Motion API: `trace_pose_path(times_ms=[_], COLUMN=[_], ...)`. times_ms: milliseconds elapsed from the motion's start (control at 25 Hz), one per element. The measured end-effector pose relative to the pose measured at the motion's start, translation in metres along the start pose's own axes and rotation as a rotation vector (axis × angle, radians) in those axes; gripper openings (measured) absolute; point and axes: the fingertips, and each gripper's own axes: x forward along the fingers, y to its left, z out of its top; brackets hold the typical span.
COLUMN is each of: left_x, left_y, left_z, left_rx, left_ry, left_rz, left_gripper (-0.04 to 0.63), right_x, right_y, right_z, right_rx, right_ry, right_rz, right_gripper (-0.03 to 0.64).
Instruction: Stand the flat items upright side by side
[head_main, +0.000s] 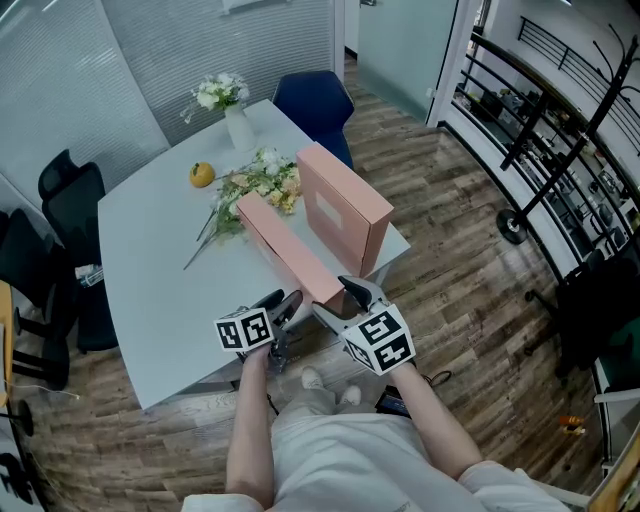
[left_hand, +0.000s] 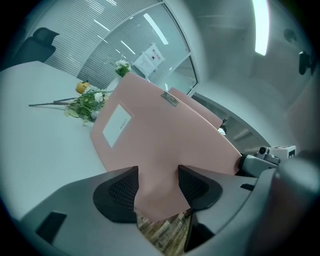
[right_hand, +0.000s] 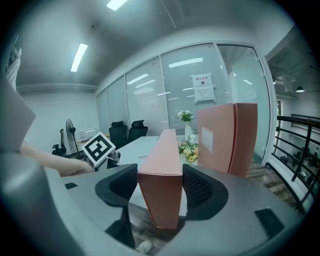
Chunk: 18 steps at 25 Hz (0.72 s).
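Tabletop: a white, angular tabletop (head_main: 150, 270) carries everything, with wood floor around it.
Orange: a small round orange fruit (head_main: 202, 175) sits alone towards the far left of the tabletop.
Vase: a slim white vase of white flowers (head_main: 238, 128) stands upright just beyond the orange, near the far edge.
Loose flowers: a loose bunch of pale yellow and white flowers with green stems (head_main: 258, 185) lies flat on the tabletop, touching the far end of the nearer box.
Left jaws: my left gripper (head_main: 282, 302) is clamped on the near lower corner of that box. The pink card fills the gap, and both black ribbed pads (left_hand: 120, 192) lie against it.
Near box: the flat pink cardboard box (head_main: 280, 245) stands on its long narrow edge. It runs from the loose flowers to the tabletop's near edge, and its near end is in my two grippers.
Right jaws: my right gripper (head_main: 345, 300) grasps the same near end squarely across its thickness, one pad on each broad face.
Far box: a second flat pink cardboard box with a white label (head_main: 345, 205) stands upright by itself. It is to the right of the held box and roughly parallel to it, with a gap between them.
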Motion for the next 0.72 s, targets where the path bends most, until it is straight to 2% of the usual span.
trace_pose_path(times_ms=[280, 520, 720], left_x=[-0.002, -0.004, -0.007], left_y=[-0.004, -0.006, -0.011], left_z=[-0.013, -0.011, -0.007], left_rx=[0.018, -0.008, -0.031], left_ry=[0.049, 0.028, -0.005], left_rz=[-0.029, -0.046, -0.075], left_gripper=[0.239, 0.239, 0.239], right_x=[0.0, -0.002, -0.005], right_y=[0.0, 0.002, 0.005], right_z=[0.0, -0.001, -0.004], right_rx=[-0.014, -0.06, -0.044], right_ry=[-0.011, 0.003, 0.014], right_rz=[-0.018, -0.022, 0.003], right_gripper=[0.298, 0.298, 0.299])
